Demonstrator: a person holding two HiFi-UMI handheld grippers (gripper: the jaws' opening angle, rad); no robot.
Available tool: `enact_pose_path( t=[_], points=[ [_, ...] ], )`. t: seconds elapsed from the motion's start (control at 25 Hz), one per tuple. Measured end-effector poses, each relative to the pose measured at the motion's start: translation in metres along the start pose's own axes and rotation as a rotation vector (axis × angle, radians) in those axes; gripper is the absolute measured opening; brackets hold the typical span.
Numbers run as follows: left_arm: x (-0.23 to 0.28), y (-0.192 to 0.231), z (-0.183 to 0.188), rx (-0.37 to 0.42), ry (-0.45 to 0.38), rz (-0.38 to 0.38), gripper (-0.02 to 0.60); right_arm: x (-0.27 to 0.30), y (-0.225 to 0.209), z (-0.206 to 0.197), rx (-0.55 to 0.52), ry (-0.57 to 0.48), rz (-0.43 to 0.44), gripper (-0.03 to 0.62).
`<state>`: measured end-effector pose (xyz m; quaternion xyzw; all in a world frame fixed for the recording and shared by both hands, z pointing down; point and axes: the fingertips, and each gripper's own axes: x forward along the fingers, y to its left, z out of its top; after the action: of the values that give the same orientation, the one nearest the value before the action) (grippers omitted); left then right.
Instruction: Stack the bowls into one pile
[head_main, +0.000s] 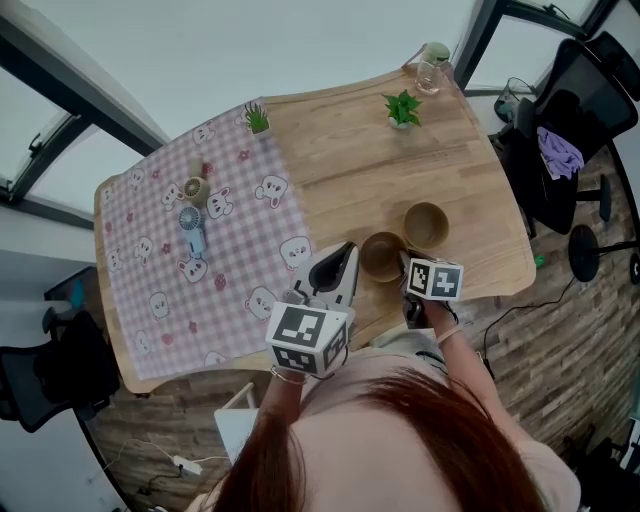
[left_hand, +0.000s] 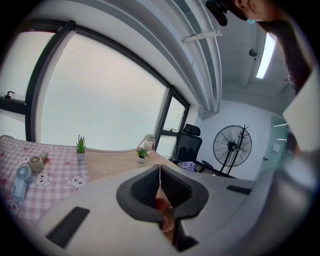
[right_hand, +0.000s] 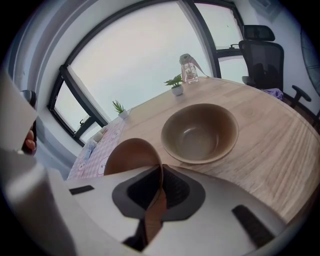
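At the table (head_main: 470, 170) edge, right gripper (right_hand: 160, 169) angled down, clamped on bowl (right_hand: 129, 154) rim, left gripper (left_hand: 160, 172) closed.

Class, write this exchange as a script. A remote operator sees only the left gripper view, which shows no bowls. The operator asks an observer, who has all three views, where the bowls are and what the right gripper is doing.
Operator: My view shows plants and a checked cloth, no bowls. Where are they?
Observer: Two brown bowls sit side by side on the wooden table, near its front edge: the nearer bowl and the farther bowl.
Operator: And the right gripper?
Observer: The right gripper is shut on the nearer bowl's rim. The farther bowl stands free and empty.
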<state>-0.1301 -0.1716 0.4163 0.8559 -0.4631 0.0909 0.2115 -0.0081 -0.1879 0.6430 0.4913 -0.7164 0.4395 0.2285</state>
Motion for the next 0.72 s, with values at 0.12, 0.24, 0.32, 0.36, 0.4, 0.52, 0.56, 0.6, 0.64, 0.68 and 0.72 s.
enact_pose_path(
  t=[0.12,0.24,0.32,0.36,0.4,0.52,0.56,0.6,0.64,0.68,0.72],
  points=[
    [-0.003,-0.002,-0.002,-0.003,-0.003,-0.004,0.011,-0.004,-0.001,-0.001,-0.004,-0.011,-0.004,0.012],
    [-0.006,-0.005,-0.004,-0.003,-0.005,-0.009,0.011,-0.011,-0.001,-0.002,0.016,-0.03,0.0,0.012],
    [-0.007,-0.008,-0.005,-0.001,-0.006,-0.015,0.011,-0.015,-0.001,-0.002,0.017,-0.042,-0.003,0.012],
    [-0.008,-0.009,-0.005,0.0,-0.007,-0.019,0.011,-0.017,0.0,-0.002,0.016,-0.048,-0.003,0.012],
    [-0.008,-0.01,-0.005,0.001,-0.008,-0.024,0.011,-0.019,0.001,-0.003,0.017,-0.053,0.0,0.012],
    [-0.011,-0.013,-0.004,0.003,-0.012,-0.039,0.011,-0.024,0.004,-0.004,0.029,-0.072,0.013,0.012],
    [-0.012,-0.015,-0.005,0.004,-0.011,-0.044,0.011,-0.027,0.005,-0.003,0.03,-0.081,0.011,0.012],
    [-0.013,-0.016,-0.005,0.007,-0.01,-0.05,0.011,-0.03,0.005,-0.002,0.029,-0.089,0.005,0.012],
    [-0.014,-0.017,-0.006,0.011,-0.009,-0.057,0.011,-0.033,0.005,-0.001,0.027,-0.098,-0.001,0.012],
    [-0.015,-0.018,-0.006,0.014,-0.008,-0.063,0.011,-0.036,0.005,-0.001,0.027,-0.106,-0.007,0.012],
    [-0.016,-0.018,-0.006,0.017,-0.008,-0.069,0.011,-0.039,0.006,0.0,0.028,-0.114,-0.01,0.012]
  ],
)
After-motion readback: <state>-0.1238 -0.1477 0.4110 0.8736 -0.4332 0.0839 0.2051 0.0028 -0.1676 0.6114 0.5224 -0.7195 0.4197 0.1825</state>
